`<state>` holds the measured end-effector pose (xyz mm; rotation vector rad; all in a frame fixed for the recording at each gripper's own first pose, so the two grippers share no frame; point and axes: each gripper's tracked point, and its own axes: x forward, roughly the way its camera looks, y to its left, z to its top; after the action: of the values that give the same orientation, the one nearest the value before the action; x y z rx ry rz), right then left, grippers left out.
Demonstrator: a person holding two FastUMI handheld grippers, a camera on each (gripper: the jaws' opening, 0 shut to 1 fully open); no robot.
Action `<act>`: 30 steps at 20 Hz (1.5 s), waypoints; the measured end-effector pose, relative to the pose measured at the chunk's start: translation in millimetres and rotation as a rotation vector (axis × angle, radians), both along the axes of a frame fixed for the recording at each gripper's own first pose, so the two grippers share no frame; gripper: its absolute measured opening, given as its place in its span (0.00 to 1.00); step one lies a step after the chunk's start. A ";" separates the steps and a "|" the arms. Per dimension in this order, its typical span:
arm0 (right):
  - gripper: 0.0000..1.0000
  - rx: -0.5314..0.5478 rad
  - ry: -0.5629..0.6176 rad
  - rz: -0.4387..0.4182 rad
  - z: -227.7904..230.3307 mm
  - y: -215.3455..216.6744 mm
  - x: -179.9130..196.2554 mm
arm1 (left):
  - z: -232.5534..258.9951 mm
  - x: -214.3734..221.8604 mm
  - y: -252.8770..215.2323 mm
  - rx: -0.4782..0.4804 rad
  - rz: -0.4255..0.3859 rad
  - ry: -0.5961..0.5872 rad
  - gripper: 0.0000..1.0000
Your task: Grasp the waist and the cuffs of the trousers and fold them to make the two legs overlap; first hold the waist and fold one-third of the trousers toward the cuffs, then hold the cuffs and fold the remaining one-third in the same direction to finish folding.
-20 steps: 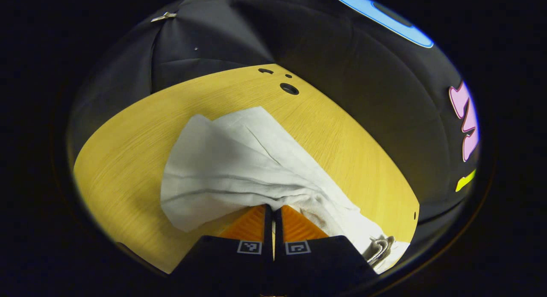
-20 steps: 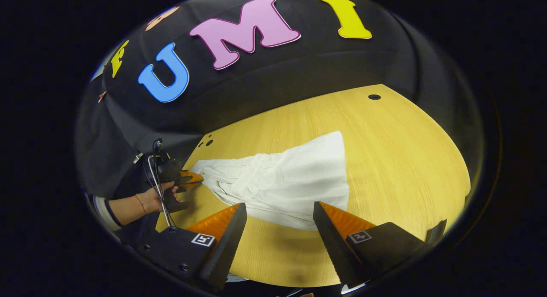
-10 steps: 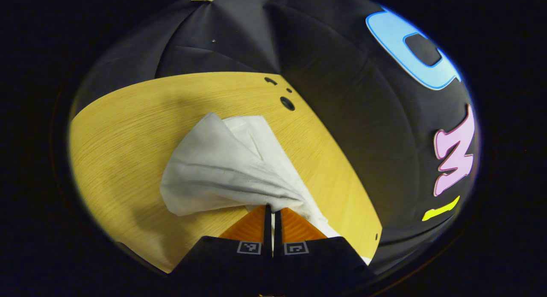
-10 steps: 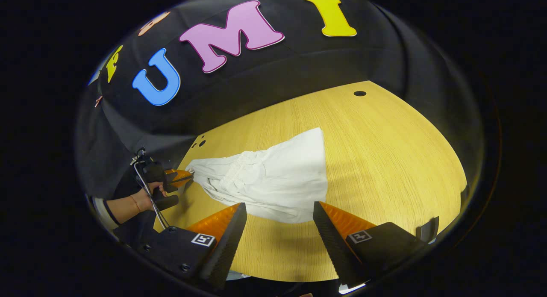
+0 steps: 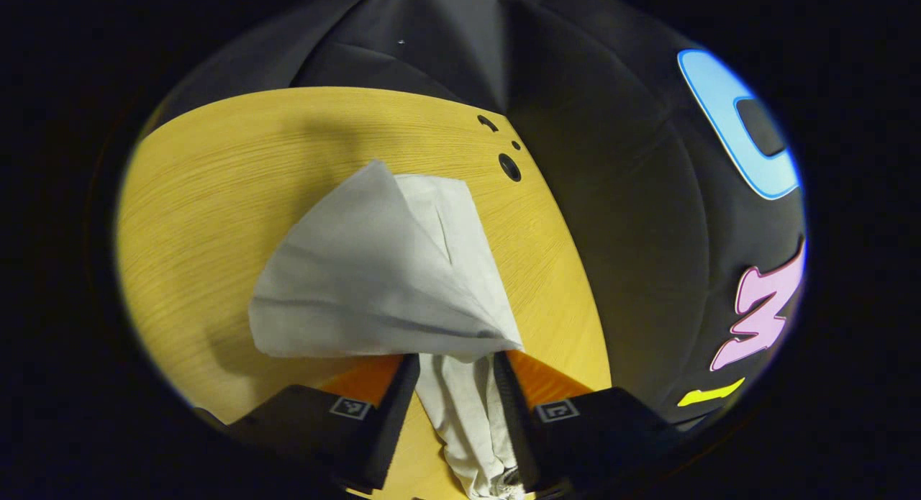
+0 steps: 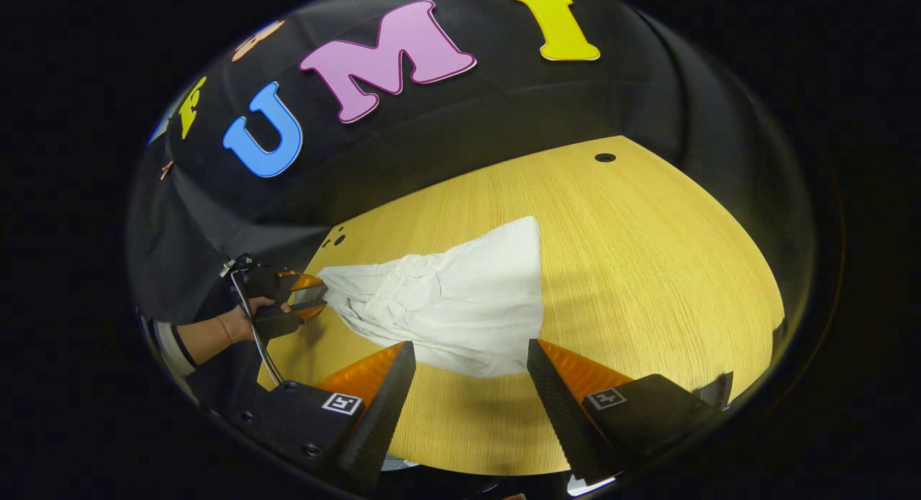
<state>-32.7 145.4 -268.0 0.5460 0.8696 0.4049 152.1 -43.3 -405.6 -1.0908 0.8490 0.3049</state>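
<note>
White cotton-like cloth, the trousers (image 6: 460,306) lie partly folded on the yellow wood-grain surface (image 6: 647,270), a broad flat panel spread toward the middle and a gathered, wrinkled end bunched at the surface's left edge in the right gripper view. In the left gripper view the trousers (image 5: 374,277) show a folded flap rising to a point, with a crumpled strip of cloth running down between the fingers of the left gripper (image 5: 452,385). Its jaws stand spread, the cloth passing through the gap; whether either finger touches the cloth cannot be told. In the right gripper view the left gripper (image 6: 306,296) sits at the bunched end, held by a hand (image 6: 241,324) with a striped sleeve (image 6: 169,349) behind it. The right gripper (image 6: 471,374) hovers just short of the near edge of the trousers, jaws spread wide and holding nothing. Small dark holes (image 5: 509,167) mark the surface's far corner.
</note>
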 end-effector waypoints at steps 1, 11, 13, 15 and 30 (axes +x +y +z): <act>0.96 0.001 0.001 -0.001 0.0 -0.8 1.1 | -2.0 3.3 -3.4 0.014 -0.009 0.023 0.71; 0.96 -0.014 0.028 -0.020 -11.8 -16.1 -1.1 | -25.7 16.0 -17.0 0.390 -0.185 0.172 0.06; 0.96 -0.010 0.030 -0.032 -13.7 -19.8 -1.6 | -30.7 14.0 -19.5 0.318 -0.147 0.139 0.06; 0.96 -0.003 0.031 -0.044 -14.1 -22.4 0.0 | -31.2 4.1 -15.5 0.263 -0.080 0.118 0.06; 0.96 -0.002 0.005 -0.037 -9.4 -34.7 -14.6 | 86.0 13.8 -45.0 0.329 -0.114 -0.326 0.05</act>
<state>-47.3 110.8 -277.5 0.5602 0.8629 0.3688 165.9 -88.2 -319.6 -0.7549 0.5431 0.1575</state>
